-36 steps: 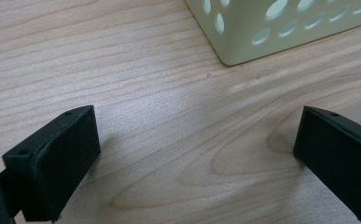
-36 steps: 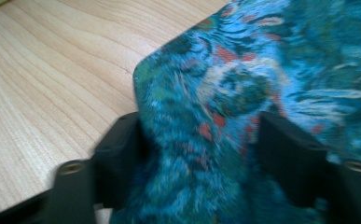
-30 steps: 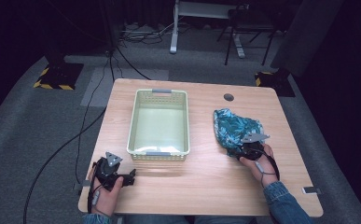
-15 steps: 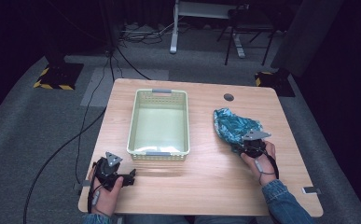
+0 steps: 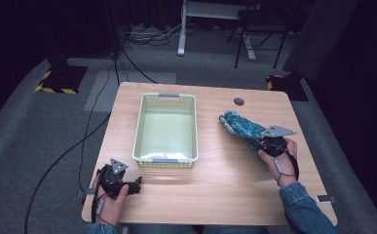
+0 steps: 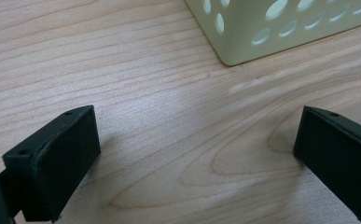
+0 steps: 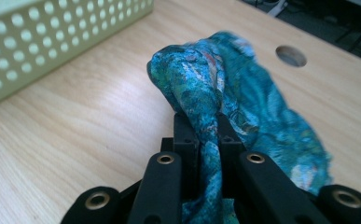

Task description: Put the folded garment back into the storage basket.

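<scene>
Where jaws pinch, patterned teal cloth (image 7: 225,88) bunches.

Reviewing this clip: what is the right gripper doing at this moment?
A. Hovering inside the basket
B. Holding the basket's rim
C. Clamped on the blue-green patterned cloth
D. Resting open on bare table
C: in the right gripper view the right gripper has its jaws closed on a fold of the blue-green cloth, which lies on the table to the right of the basket.
</scene>
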`<action>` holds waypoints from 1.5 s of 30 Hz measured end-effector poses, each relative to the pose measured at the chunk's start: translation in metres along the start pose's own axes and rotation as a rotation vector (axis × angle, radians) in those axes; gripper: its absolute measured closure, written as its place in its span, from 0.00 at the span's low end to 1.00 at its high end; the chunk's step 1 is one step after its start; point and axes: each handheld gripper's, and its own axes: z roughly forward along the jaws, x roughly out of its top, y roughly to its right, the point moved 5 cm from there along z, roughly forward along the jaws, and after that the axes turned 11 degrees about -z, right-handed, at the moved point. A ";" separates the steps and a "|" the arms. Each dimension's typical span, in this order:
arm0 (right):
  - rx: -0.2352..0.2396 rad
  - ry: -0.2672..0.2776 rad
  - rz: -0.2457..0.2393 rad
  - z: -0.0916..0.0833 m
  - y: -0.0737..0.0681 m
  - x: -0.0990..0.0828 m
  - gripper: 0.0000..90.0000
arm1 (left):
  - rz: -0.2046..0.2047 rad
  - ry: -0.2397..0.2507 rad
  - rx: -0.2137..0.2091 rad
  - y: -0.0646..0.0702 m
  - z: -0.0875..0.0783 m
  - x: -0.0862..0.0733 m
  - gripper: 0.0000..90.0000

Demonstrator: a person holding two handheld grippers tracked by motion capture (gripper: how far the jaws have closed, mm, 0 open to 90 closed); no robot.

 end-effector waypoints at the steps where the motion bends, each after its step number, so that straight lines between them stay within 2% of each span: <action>1: -0.002 0.010 0.004 -0.002 0.002 0.003 0.92 | 0.001 0.000 0.000 0.000 0.000 0.000 0.00; 6: -0.015 0.055 0.018 -0.013 0.010 0.018 0.92 | 0.000 0.000 0.000 0.000 0.000 0.000 0.00; 14: -0.028 0.091 0.018 -0.025 0.017 0.040 0.92 | 0.000 0.000 0.000 0.000 0.000 0.000 0.00; 27: -0.061 0.145 0.022 -0.037 0.028 0.065 0.92 | 0.000 0.000 0.000 0.000 0.000 0.000 0.00; 45: -0.069 0.168 0.005 -0.045 0.035 0.093 0.92 | 0.003 0.001 0.001 0.000 0.001 0.001 0.00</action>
